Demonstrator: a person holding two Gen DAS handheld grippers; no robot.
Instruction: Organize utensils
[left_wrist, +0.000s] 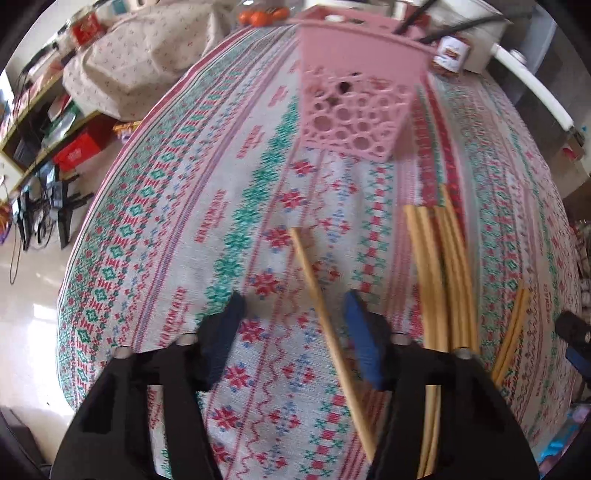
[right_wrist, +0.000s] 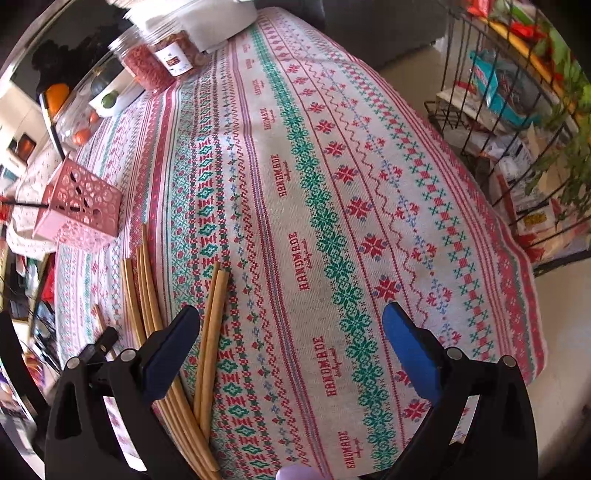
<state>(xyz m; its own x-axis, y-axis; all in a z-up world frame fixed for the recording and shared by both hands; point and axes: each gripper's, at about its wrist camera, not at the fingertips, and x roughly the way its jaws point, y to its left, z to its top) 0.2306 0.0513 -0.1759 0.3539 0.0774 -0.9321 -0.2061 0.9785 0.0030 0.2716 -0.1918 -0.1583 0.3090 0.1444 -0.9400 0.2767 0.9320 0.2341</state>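
Chopstick (left_wrist: 325, 314) between gaping left tongs (left_wrist: 295, 314) | right tongs (right_wrist: 291, 343) wide, low over tablecloth (right_wrist: 332, 184)

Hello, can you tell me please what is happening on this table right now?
A person holds a claw in each hand and is tidying wooden chopsticks on a patterned tablecloth. The left claw is open over a single chopstick that lies between its fingers, not yet gripped. The right claw is open and holds nothing. A bundle of chopsticks lies nearby on the cloth. A pink holder stands further back.
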